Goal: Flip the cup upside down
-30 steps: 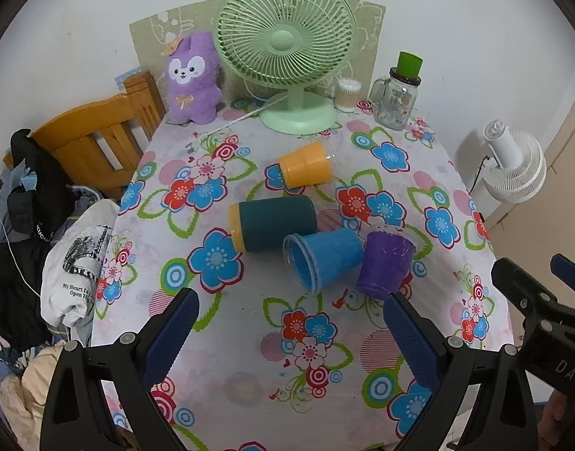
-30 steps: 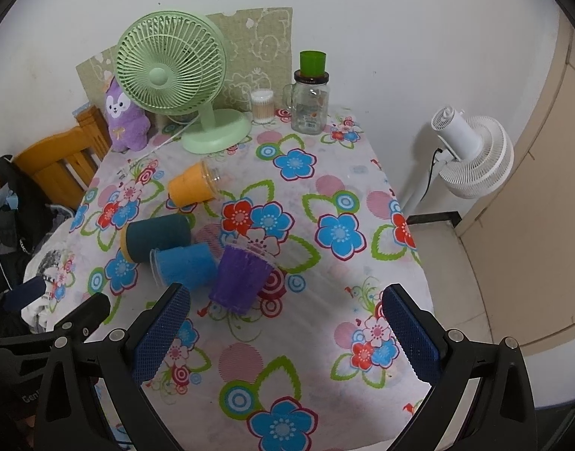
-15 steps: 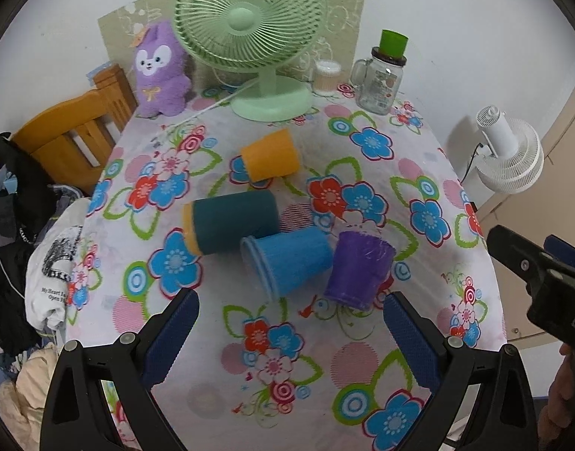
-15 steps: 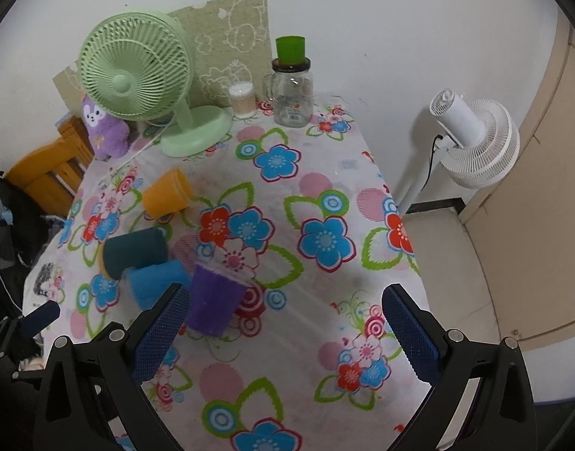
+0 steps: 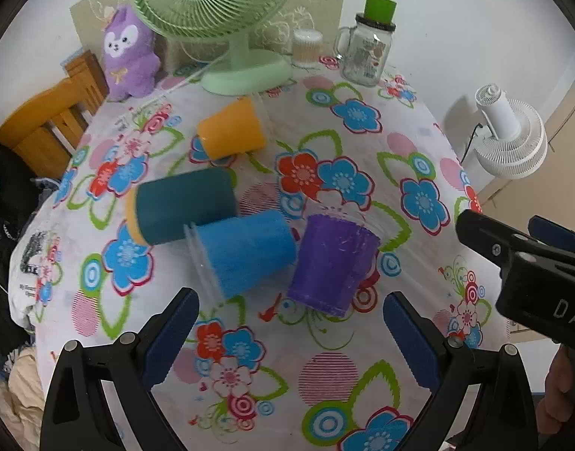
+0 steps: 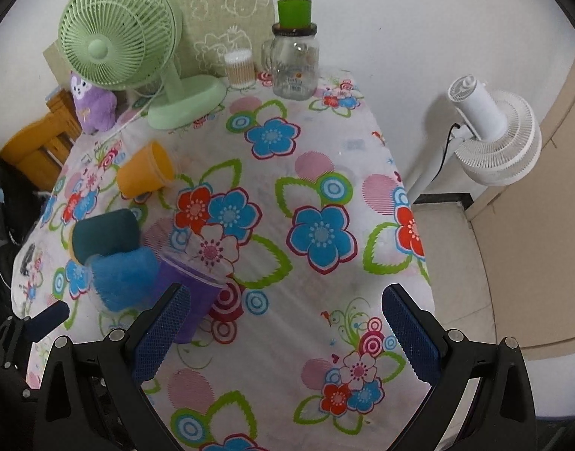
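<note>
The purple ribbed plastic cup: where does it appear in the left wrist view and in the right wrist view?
Left wrist view: the purple ribbed plastic cup stands just right of centre, beside the blue cup.
Right wrist view: the same cup is at lower left, partly behind the right gripper's left finger.
Shared landmark: the green table fan at the table's far edge.

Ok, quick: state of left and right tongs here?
Left tongs: open, holding nothing, above the flowered tablecloth.
Right tongs: open, holding nothing.
</note>
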